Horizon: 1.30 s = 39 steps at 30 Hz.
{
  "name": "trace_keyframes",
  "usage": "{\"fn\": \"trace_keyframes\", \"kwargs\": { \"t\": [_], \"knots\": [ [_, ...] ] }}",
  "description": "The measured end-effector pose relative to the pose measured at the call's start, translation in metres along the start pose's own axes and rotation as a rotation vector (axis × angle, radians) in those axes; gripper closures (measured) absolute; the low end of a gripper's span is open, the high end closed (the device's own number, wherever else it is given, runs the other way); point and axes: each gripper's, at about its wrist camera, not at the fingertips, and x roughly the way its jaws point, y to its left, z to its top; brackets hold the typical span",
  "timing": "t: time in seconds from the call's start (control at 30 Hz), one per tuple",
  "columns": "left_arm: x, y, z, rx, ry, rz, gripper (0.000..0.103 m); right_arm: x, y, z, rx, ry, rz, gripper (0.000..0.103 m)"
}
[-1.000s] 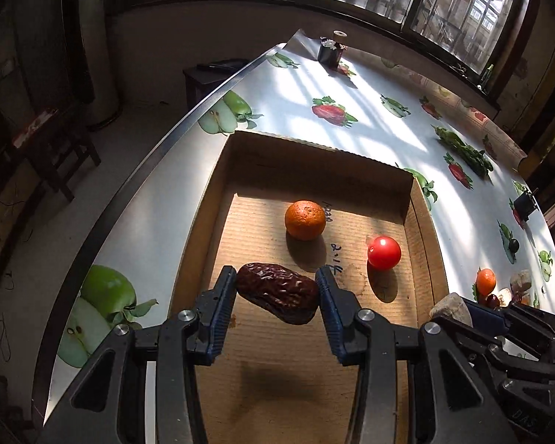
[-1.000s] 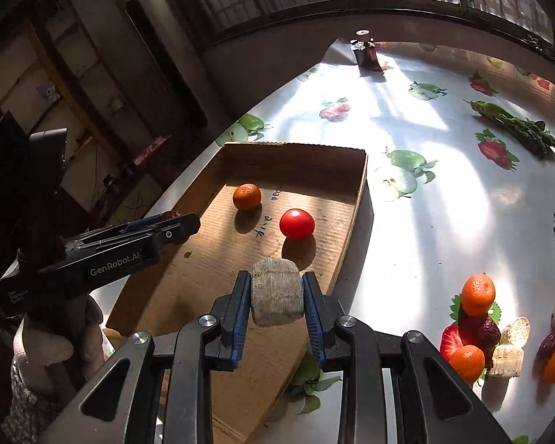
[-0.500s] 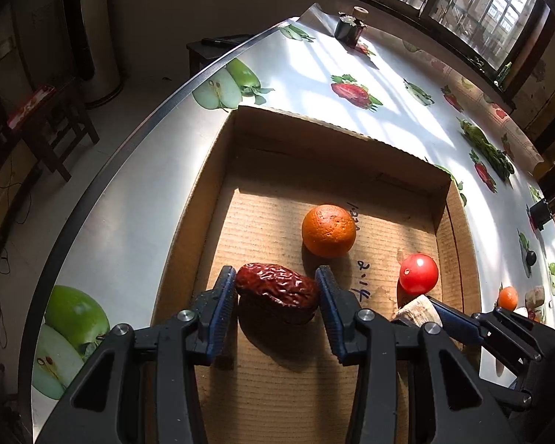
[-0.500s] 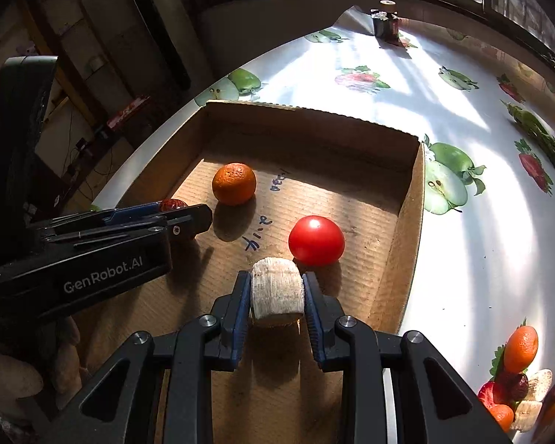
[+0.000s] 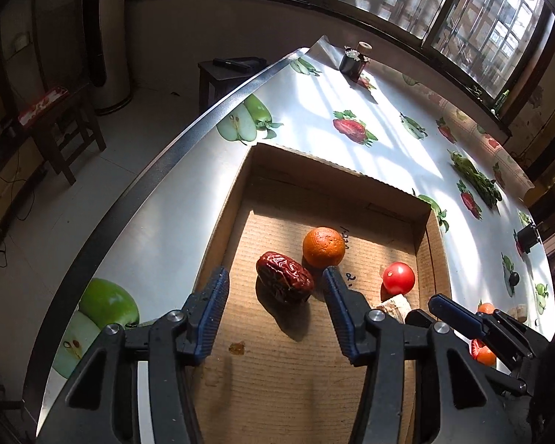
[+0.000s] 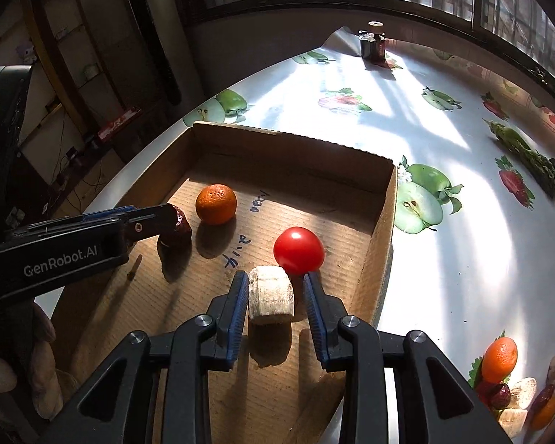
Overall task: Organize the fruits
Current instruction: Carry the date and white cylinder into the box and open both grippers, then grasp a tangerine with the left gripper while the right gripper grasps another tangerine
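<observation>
The red date (image 5: 284,276) lies on the floor of the cardboard box (image 5: 218,222), its long axis running from the box's far left toward the near right, and its far end sits just beside the orange (image 5: 323,247). Its skin is dark red, glossy and deeply wrinkled, the shape an elongated oval. The left gripper (image 5: 275,305) stands released, its blue ribbed fingers (image 5: 214,305) spread well to either side of the date without touching it.

The banana piece (image 6: 271,293) is a short, pale, matte cylinder with a fibrous, ridged skin, its axis pointing along the gripper toward the box's far wall. It rests on the box floor, up against the near side of the cherry tomato (image 6: 298,250). The right gripper (image 6: 275,307) has let go: one finger lies close against the left side of the piece, while a clear gap shows on the right.

The box is shallow, of brown corrugated board with blue handwriting on its floor between the orange and the tomato. The orange is round with dimpled peel; the tomato is smooth and shiny. Seen from the right wrist, the left gripper's finger covers part of the date.

The box stands on a worktop (image 6: 444,222) covered with a glossy white cloth printed with apples and strawberries. To the right of the box lies a cluster of more fruit (image 6: 501,359), and a small dark jar (image 6: 372,46) stands far beyond the box at the worktop's end.
</observation>
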Motion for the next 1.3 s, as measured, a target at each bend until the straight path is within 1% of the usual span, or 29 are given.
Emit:
{"fn": "trace_keyframes", "kwargs": {
  "t": [0.07,0.1,0.13,0.17,0.2,0.23,0.3,0.37,0.4,0.47,0.5,0.57,0.63,0.67,0.7,0.8,1.1,1.3],
  "knots": [
    [-0.021,-0.001,-0.006,0.000,-0.045,-0.003,0.047,-0.020,-0.005,-0.005,0.025,-0.041,0.015,0.069],
    [-0.032,-0.004,-0.010,0.004,-0.067,-0.007,0.045,-0.033,-0.008,-0.011,0.042,-0.066,0.027,0.066],
    [-0.042,-0.009,-0.015,0.014,-0.087,-0.011,0.043,-0.045,-0.012,-0.016,0.060,-0.089,0.037,0.058],
    [-0.051,-0.015,-0.021,0.028,-0.106,-0.018,0.042,-0.056,-0.016,-0.023,0.078,-0.110,0.040,0.054],
    [-0.061,-0.022,-0.028,0.045,-0.127,-0.026,0.040,-0.068,-0.020,-0.031,0.100,-0.136,0.037,0.046],
    [-0.069,-0.029,-0.034,0.061,-0.143,-0.031,0.037,-0.079,-0.025,-0.039,0.120,-0.161,0.034,0.044],
    [-0.086,-0.047,-0.051,0.096,-0.184,-0.035,0.035,-0.099,-0.035,-0.056,0.149,-0.198,0.006,0.044],
    [-0.099,-0.065,-0.069,0.121,-0.225,-0.023,0.030,-0.118,-0.047,-0.076,0.195,-0.238,-0.052,0.044],
    [-0.106,-0.074,-0.079,0.127,-0.245,-0.012,0.027,-0.128,-0.054,-0.087,0.226,-0.258,-0.074,0.044],
    [-0.112,-0.088,-0.098,0.127,-0.273,0.007,0.025,-0.144,-0.069,-0.109,0.297,-0.292,-0.104,0.044],
    [-0.113,-0.095,-0.106,0.133,-0.274,0.003,0.024,-0.151,-0.078,-0.119,0.332,-0.306,-0.116,0.044],
    [-0.110,-0.111,-0.118,0.173,-0.249,-0.009,0.024,-0.159,-0.090,-0.134,0.379,-0.313,-0.136,0.044],
    [-0.107,-0.126,-0.125,0.221,-0.235,0.019,0.024,-0.166,-0.100,-0.144,0.401,-0.308,-0.163,0.044],
    [-0.109,-0.132,-0.129,0.235,-0.244,0.032,0.024,-0.170,-0.105,-0.149,0.413,-0.309,-0.177,0.044],
    [-0.111,-0.137,-0.134,0.247,-0.252,0.040,0.024,-0.172,-0.108,-0.152,0.426,-0.314,-0.182,0.044],
    [-0.115,-0.147,-0.141,0.279,-0.258,0.058,0.024,-0.180,-0.117,-0.160,0.459,-0.327,-0.157,0.043],
    [-0.117,-0.153,-0.146,0.295,-0.256,0.058,0.024,-0.183,-0.117,-0.168,0.450,-0.329,-0.140,0.043],
    [-0.108,-0.150,-0.146,0.281,-0.217,0.027,0.024,-0.180,-0.122,-0.171,0.459,-0.322,-0.135,0.043]
  ]
}}
